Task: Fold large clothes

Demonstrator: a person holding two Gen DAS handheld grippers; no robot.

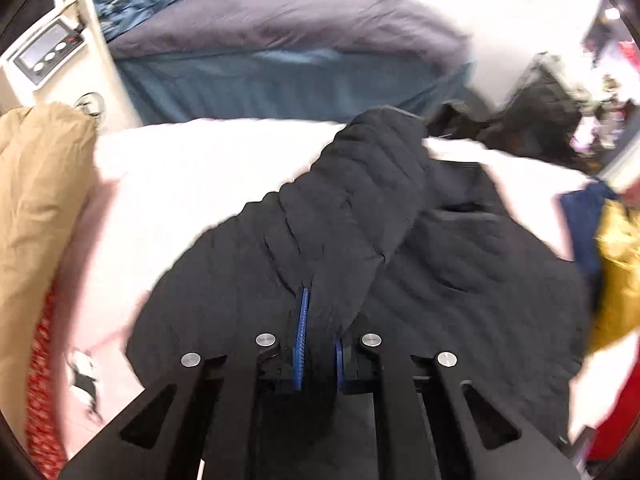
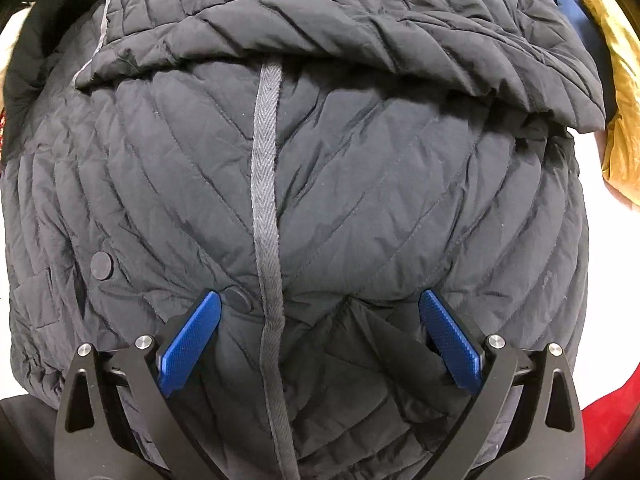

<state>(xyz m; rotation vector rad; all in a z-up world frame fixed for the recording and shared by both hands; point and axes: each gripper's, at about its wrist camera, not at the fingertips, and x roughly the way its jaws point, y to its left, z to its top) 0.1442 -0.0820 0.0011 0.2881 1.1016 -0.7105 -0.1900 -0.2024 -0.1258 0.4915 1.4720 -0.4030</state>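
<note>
A black quilted jacket (image 1: 460,280) lies on a white surface (image 1: 192,184). My left gripper (image 1: 320,320) is shut on its sleeve (image 1: 360,208), which stretches away from the blue pads toward the far edge, raised above the jacket body. In the right wrist view the jacket (image 2: 360,184) fills the frame, with a grey tape strip (image 2: 266,184) down its middle and a folded part (image 2: 360,20) lying across the top. My right gripper (image 2: 320,316) is open just above the fabric, blue pads (image 2: 192,340) wide apart, holding nothing.
A tan garment (image 1: 40,200) and red fabric (image 1: 40,380) lie at the left. A gold and blue garment (image 1: 616,264) lies at the right, also in the right wrist view (image 2: 620,80). A bed with dark bedding (image 1: 280,32) stands behind. A white appliance (image 1: 52,52) is at far left.
</note>
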